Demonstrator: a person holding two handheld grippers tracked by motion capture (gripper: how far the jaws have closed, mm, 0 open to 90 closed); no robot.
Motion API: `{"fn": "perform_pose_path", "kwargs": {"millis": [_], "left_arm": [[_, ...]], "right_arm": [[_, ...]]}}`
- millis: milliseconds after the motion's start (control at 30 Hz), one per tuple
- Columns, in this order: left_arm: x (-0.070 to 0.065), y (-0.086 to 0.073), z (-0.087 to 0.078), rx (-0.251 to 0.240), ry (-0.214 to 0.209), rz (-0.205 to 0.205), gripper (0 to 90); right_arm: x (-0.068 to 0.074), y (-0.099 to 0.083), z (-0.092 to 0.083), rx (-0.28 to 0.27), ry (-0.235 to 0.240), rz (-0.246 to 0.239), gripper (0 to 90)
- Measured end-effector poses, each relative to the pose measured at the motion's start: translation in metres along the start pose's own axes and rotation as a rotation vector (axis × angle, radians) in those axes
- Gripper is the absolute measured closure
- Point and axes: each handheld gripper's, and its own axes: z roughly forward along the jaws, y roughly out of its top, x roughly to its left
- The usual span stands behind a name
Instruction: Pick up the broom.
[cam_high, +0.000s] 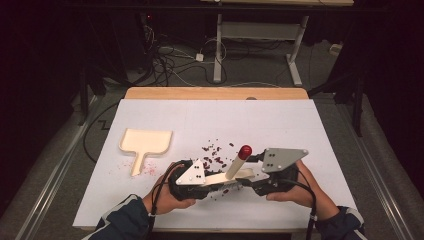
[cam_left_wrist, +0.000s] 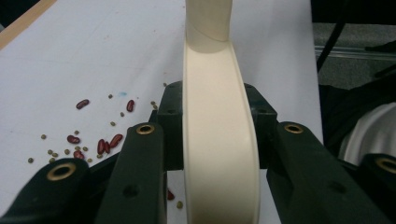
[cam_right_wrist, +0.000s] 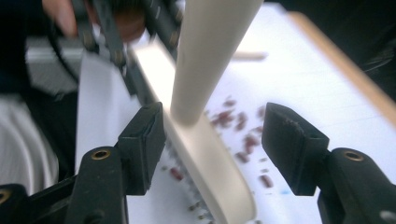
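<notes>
Left gripper (cam_high: 212, 184) clamped on cream brush (cam_left_wrist: 219, 140), low over table (cam_high: 280, 120); right gripper (cam_right_wrist: 212, 140) spread wide around its handle, gripping nothing. Red beans (cam_high: 214, 152) scattered just beyond. Dustpan (cam_high: 145, 142) well apart, seemingly bare: sweeping apparently barely begun.

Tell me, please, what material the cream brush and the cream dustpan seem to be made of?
The brush looks like moulded plastic: its cream body is smooth, evenly coloured and matte, with rounded edges, and its handle ends in a glossy red tip. The dustpan seems to be the same cream plastic, one seamless piece with a raised rim. Painted wood cannot be fully excluded.
</notes>
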Motion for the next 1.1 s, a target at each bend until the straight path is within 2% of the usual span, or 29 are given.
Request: {"fn": "perform_pose_path", "kwargs": {"millis": [33,133,233,300,367,467,567,600,633,700,733,767,800,867,900,933,967,1067,1100], "left_arm": [[-0.002,-0.001,-0.004,-0.012,-0.024,0.010,65.9],[-0.004,-0.001,-0.007,-0.019,-0.044,0.023,65.9],[-0.005,-0.002,-0.008,-0.024,-0.075,0.021,65.8],[-0.004,-0.003,-0.008,-0.026,-0.092,0.026,65.7],[-0.003,-0.004,-0.007,-0.020,-0.097,0.030,65.3],[0.000,-0.005,-0.008,-0.037,-0.107,0.018,58.8],[0.001,-0.004,-0.010,-0.048,-0.091,0.023,56.5],[0.001,-0.003,-0.011,-0.050,-0.071,0.030,53.9],[0.001,-0.003,-0.014,-0.050,-0.004,0.029,47.8],[0.003,-0.004,-0.021,-0.053,0.048,0.020,37.3],[0.003,-0.004,-0.021,-0.053,0.048,0.020,30.5],[0.004,-0.008,-0.030,-0.061,0.136,0.011,26.3],[0.004,-0.008,-0.030,-0.061,0.136,0.011,25.5],[0.006,-0.015,-0.041,-0.076,0.211,-0.013,22.2],[0.007,-0.025,-0.052,-0.080,0.277,-0.035,22.2],[0.008,-0.031,-0.058,-0.082,0.307,-0.050,21.5],[0.008,-0.031,-0.058,-0.082,0.307,-0.050,20.4],[0.012,-0.055,-0.071,-0.082,0.395,-0.118,19.6],[0.014,-0.064,-0.075,-0.068,0.418,-0.138,19.4]], "right_arm": [[0.002,-0.001,0.006,0.013,0.009,-0.004,38.7],[0.007,-0.004,0.024,0.064,0.067,-0.033,40.4],[0.011,-0.008,0.035,0.066,0.133,-0.041,53.9],[0.011,-0.011,0.041,0.066,0.168,-0.080,56.7],[0.012,-0.013,0.042,0.071,0.182,-0.050,58.3],[0.012,-0.015,0.042,0.062,0.213,-0.052,66.5],[0.014,-0.013,0.041,0.054,0.188,-0.071,67.3],[0.014,-0.012,0.040,0.049,0.187,-0.067,67.5],[0.013,-0.012,0.040,0.044,0.170,-0.066,67.6],[0.012,-0.012,0.037,0.047,0.137,-0.058,67.6],[0.010,-0.012,0.036,0.046,0.123,-0.046,67.6],[0.008,-0.013,0.034,0.045,0.110,-0.037,67.6],[0.006,-0.013,0.032,0.042,0.094,-0.030,67.6],[0.001,-0.014,0.028,0.032,0.059,0.002,67.6],[-0.001,-0.014,0.027,0.027,0.039,0.019,67.6],[-0.004,-0.014,0.025,0.022,0.016,0.037,67.6],[-0.007,-0.015,0.023,0.014,-0.005,0.057,67.6],[-0.015,-0.017,0.017,0.007,-0.065,0.103,67.6],[-0.017,-0.018,0.014,0.009,-0.086,0.107,67.6]]}}
